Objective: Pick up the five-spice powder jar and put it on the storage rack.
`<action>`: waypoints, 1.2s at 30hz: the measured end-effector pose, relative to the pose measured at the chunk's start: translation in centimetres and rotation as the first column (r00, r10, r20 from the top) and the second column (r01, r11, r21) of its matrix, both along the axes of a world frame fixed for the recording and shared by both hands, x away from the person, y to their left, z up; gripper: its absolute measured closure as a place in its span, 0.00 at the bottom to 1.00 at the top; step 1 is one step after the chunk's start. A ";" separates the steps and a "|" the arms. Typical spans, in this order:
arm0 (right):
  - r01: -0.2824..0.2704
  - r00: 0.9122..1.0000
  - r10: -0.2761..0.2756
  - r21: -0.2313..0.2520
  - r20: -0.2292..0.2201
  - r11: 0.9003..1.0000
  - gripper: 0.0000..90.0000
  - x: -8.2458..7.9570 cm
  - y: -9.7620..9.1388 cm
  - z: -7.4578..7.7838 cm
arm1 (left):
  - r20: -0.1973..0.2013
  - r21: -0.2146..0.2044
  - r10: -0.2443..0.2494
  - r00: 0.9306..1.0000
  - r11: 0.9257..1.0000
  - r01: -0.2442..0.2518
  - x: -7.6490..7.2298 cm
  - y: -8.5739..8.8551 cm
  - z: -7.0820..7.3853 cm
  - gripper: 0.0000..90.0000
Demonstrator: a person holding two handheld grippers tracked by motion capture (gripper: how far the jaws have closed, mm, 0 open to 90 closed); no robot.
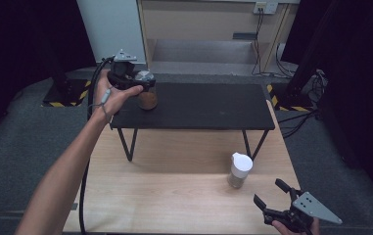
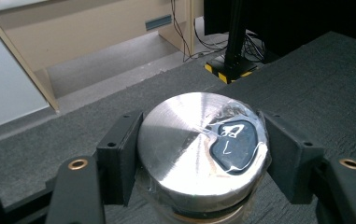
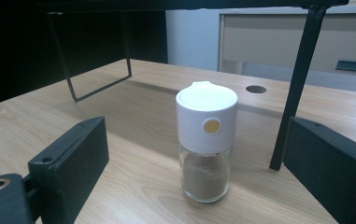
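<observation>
High view: left tongs [image 1: 142, 84] clamp the metal-lidded jar [image 1: 147, 96] at 11 o'clock (setting it on the black shelf [image 1: 208, 105]); right tongs [image 1: 272, 196] gape empty toward the white-capped shaker [image 1: 239, 170].

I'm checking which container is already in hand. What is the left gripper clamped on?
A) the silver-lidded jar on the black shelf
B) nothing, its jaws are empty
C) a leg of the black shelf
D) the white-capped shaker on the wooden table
A: in the left gripper view the left gripper has both black pads pressed against the silver-lidded jar, which stands on the black shelf.
</observation>
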State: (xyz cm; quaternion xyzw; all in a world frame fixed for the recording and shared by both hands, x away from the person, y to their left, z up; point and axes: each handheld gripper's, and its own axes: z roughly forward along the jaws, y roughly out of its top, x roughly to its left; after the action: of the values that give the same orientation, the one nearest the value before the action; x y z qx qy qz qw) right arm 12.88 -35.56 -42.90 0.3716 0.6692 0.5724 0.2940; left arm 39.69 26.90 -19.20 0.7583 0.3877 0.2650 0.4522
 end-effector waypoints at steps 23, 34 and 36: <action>-0.009 1.000 0.009 0.001 -0.001 1.000 0.08 0.1 -0.1 0.0 | 0.073 -0.066 -0.038 0.997 0.997 0.043 -3.1 1.8 -1.5 0.06; -0.009 1.000 0.009 -0.001 0.000 1.000 0.08 0.1 -0.1 0.0 | 0.110 -0.082 -0.060 0.992 0.994 0.069 -5.6 3.5 -2.7 0.06; -0.010 1.000 0.010 -0.001 0.000 1.000 0.08 0.1 -0.1 0.0 | 0.116 -0.082 -0.063 0.991 0.994 0.073 -6.2 3.8 -2.8 0.06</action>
State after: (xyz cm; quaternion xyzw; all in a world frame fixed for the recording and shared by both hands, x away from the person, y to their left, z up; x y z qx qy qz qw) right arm 12.97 -35.67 -42.89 0.3681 0.6714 0.5734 0.2914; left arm 33.47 30.70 -22.05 0.7347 0.3465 0.2748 0.5144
